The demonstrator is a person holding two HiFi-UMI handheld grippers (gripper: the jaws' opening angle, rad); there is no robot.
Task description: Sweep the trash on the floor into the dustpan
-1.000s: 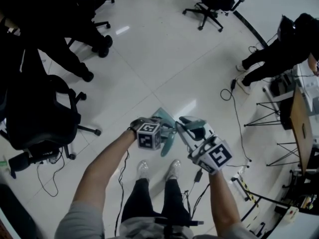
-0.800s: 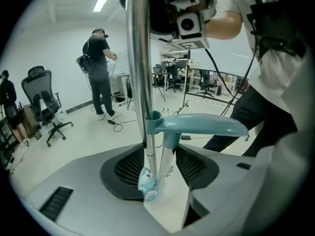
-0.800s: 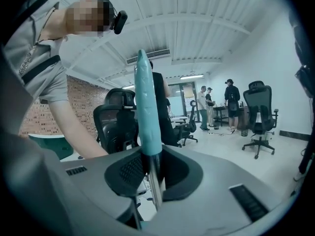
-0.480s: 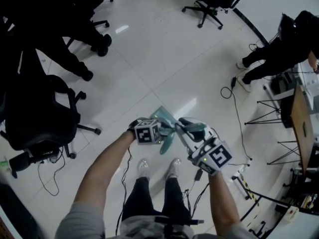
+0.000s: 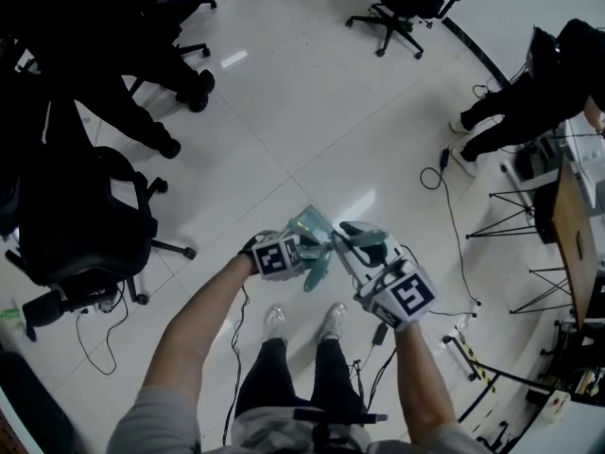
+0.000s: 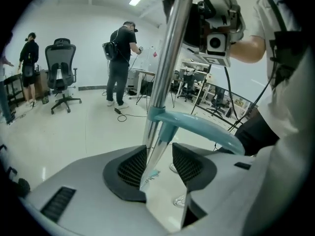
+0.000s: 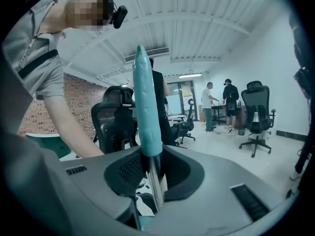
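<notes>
Closing left hand-held gripper [image 6: 160, 165] jaws, metal pole [image 6: 168, 58] between.

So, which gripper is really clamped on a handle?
The right gripper, shut on the teal-sleeved handle; the left gripper, jaws just closing, stands open round a metal pole.

Teal dustpan [image 5: 307, 223], silver pole [image 6: 170, 58], teal-gripped handle [image 7: 146, 107]

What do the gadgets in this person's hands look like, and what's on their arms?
The left gripper and right gripper are grey plastic, each with two jaws lined with dark ribbed pads and a white cube printed with black square markers. Sleeves are short and grey. The left gripper's jaws have just been closing, a metal pole between them.
</notes>
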